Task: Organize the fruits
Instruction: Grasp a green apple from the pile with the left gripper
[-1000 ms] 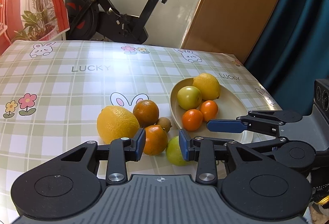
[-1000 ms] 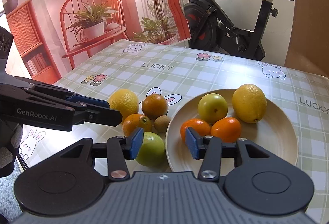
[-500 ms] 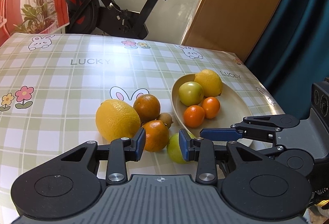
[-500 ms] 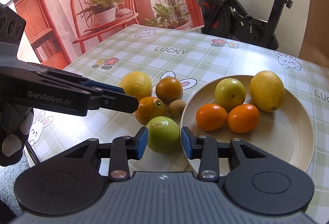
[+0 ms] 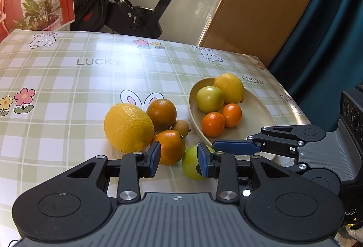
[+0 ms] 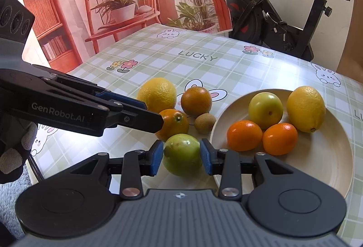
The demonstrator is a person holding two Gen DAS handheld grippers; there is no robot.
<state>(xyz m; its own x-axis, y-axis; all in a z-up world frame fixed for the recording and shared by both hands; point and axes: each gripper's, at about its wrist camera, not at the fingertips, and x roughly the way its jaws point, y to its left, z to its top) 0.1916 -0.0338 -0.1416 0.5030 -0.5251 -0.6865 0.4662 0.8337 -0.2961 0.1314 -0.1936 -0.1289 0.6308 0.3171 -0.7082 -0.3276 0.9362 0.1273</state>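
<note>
Round green fruit (image 6: 182,157) (smooth, shiny) betw. jaws.

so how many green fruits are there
2. One green fruit sits on the plate beside the lemon; the other green fruit is on the table, gripped by the right gripper. None looks hidden.
</note>
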